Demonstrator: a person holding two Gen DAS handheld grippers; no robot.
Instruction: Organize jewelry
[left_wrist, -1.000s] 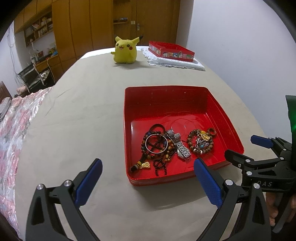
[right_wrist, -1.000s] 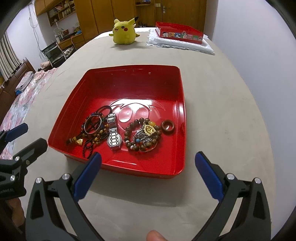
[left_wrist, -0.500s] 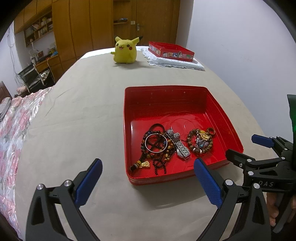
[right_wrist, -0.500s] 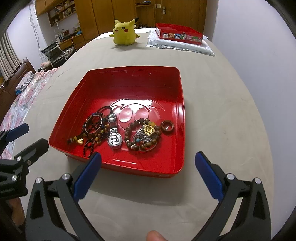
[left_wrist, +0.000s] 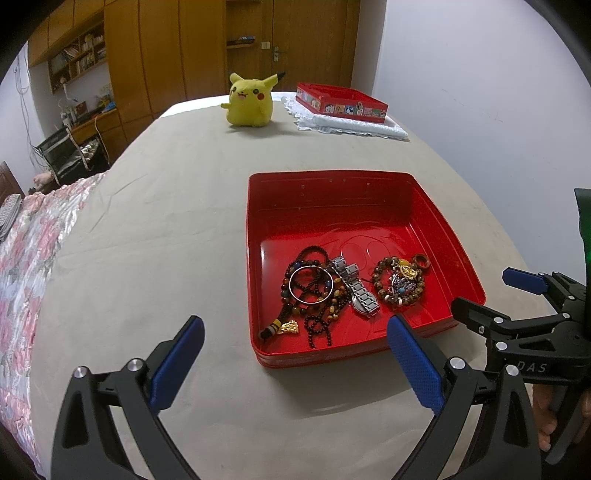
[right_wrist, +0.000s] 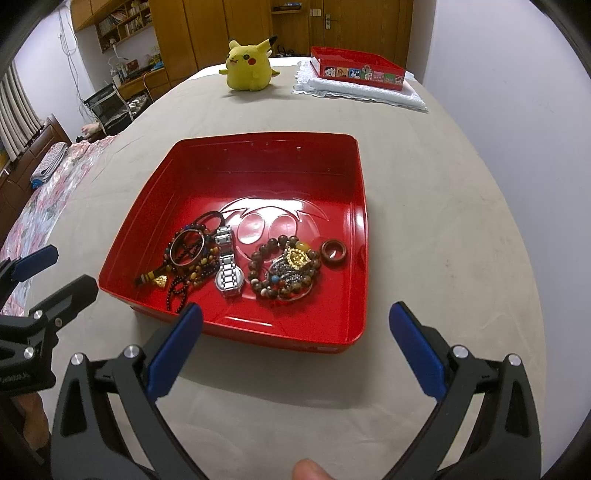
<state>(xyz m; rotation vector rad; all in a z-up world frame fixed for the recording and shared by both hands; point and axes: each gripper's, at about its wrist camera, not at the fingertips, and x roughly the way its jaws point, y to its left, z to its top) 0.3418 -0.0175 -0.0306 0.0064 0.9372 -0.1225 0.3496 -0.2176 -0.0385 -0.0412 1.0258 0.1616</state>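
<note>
Both my tongs hang with their jaws wide apart and nothing between them: the left gripper (left_wrist: 295, 350) over the bedcover short of the tray's near-left corner, the right gripper (right_wrist: 295, 332) just short of the tray's near edge. Over the last second almost nothing has shifted; the tray (right_wrist: 258, 147) sits only a shade lower in both views, so I read that as a slight drift of my hands and not a reach. The jewelry lies where it lay, all in the near half of the tray: a dark bead string (right_wrist: 184, 273) with a bangle (right_wrist: 186, 248) on it toward the near-left corner, the watch (right_wrist: 229, 267) beside it, a bead bracelet (right_wrist: 284, 273) with charms next, and a brown ring (right_wrist: 334, 252) close to the right wall. Nothing lies loose on the bedcover (right_wrist: 443, 240). To my eye this fits either pieces gathered and done, or a heap waiting to be sorted out.
</note>
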